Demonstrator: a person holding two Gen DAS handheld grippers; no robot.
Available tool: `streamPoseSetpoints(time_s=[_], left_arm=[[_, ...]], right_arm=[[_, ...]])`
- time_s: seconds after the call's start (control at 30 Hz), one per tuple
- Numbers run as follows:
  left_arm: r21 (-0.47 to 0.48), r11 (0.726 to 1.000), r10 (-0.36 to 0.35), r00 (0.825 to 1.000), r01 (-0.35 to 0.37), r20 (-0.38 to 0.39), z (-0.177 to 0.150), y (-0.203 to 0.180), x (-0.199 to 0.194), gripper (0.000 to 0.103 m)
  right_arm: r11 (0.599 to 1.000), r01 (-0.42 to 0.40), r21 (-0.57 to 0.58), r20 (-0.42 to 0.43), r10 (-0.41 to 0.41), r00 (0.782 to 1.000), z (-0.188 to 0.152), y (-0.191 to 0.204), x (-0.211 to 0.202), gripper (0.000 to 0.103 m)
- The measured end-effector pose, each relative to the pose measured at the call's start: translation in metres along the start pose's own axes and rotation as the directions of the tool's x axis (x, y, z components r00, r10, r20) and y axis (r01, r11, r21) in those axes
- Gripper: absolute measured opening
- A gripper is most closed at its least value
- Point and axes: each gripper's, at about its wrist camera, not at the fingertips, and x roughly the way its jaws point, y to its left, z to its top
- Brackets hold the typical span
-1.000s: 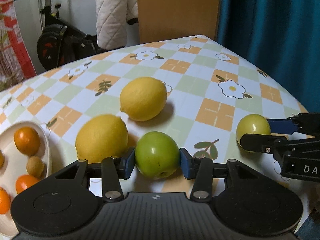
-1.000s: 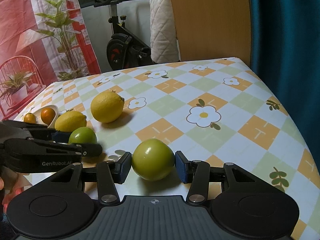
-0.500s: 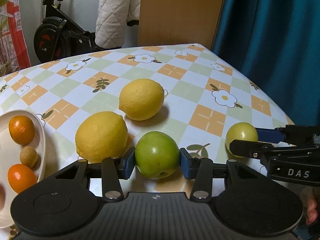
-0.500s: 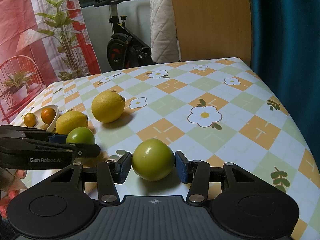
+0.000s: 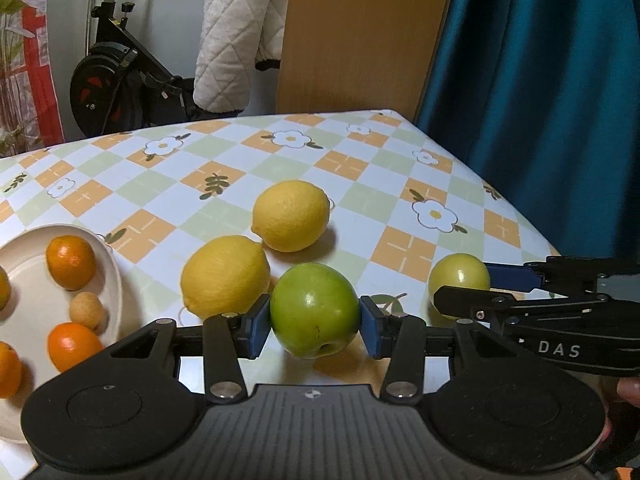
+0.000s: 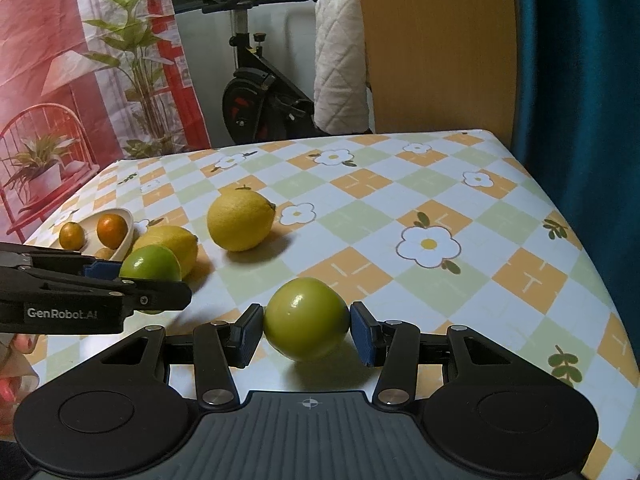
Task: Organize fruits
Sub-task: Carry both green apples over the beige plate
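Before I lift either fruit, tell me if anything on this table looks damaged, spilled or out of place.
Nothing looks spilled or broken. The green fruit in the left gripper has a dark dimple and a thin scratch low on its skin. Two lemons lie loose on the tablecloth beside the plate.

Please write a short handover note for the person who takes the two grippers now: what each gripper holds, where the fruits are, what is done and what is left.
Left gripper: shut on the green fruit, low over the tablecloth.
Right gripper: around the yellow-green fruit; a small gap shows at the right pad, so the grip is uncertain.
Two lemons lie loose on the cloth: near lemon, beside the green fruit, and far lemon.
White plate at left already holds small oranges and a small tan fruit.
Left: place both green fruits, then sort the lemons.
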Motion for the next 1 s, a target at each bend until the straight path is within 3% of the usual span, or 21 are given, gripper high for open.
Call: streamPoseSetpoints(time_s=[0.5,1.0], left_arm=[[-0.044,0.999,0.017,0.997,-0.013,0.082,0.006,0.029,-0.043,0.049],[-0.132,0.988,0.098,0.984,-0.078,0.152,0.014,0.101,-0.086,0.049]], right_arm=[[0.997,-0.024,-0.069,0.021,0.026,0.999,0.026,0.044,-0.016,0.044],[0.982,-0.104,-0.157,0.005,0.106,0.994,0.054,0.119,0.001,0.044]])
